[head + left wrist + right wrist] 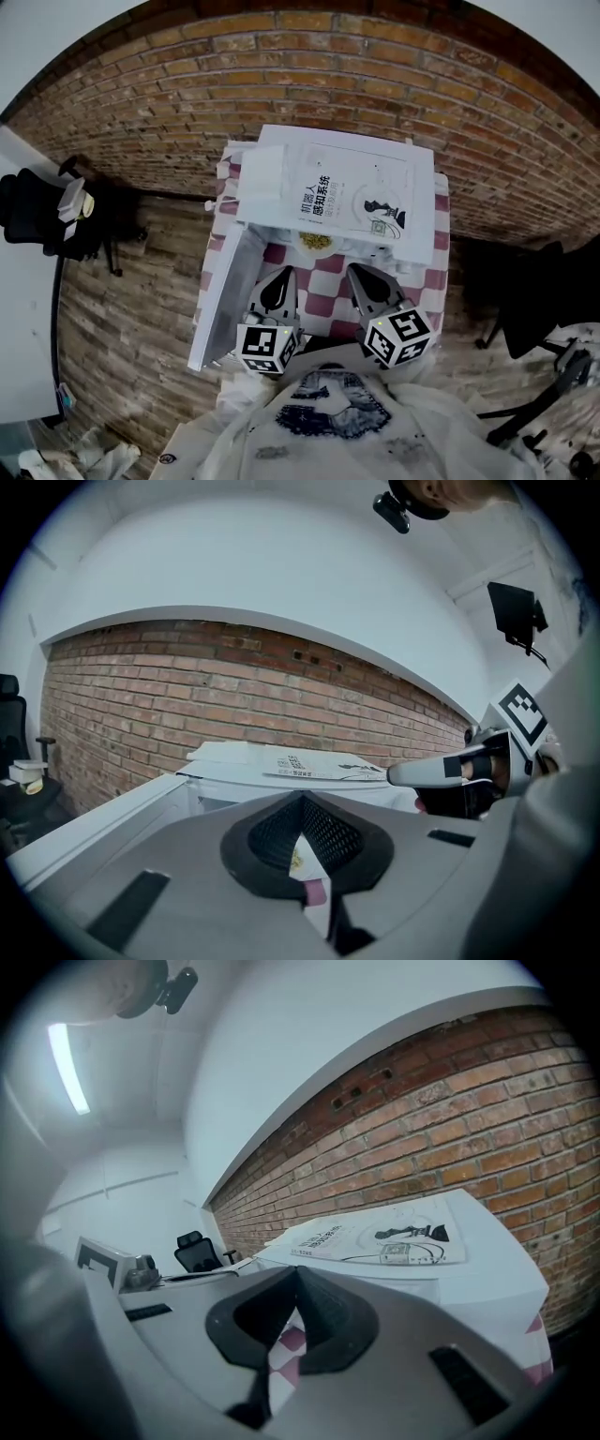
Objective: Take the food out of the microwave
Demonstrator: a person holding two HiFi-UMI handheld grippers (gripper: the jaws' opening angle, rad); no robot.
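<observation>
one: how much of the job can be counted as done?

two: only the opening. the door [223,295] of the microwave [267,178] is seen swung out toward 8 o'clock, so the cavity is exposed.

one: and the food?

two: the food [316,241] is seen just inside the mouth of the cavity, at 12 o'clock from both tools. it has not been lifted out.

one: is anything held?

two: nothing. the left gripper [283,277] is closed right up, pad against pad, with only slivers of the checked tablecloth [328,302] glimpsed past it. the right gripper [362,277] is closed the same way and is empty too. they are placed at 7 and 5 o'clock of the food, near it but apart from it, above the cloth.

one: so what is left?

two: nearly all of it, it is judged. a pair of jaws has to be opened, and the food has to be gripped, drawn out toward 6 o'clock and set down.
</observation>
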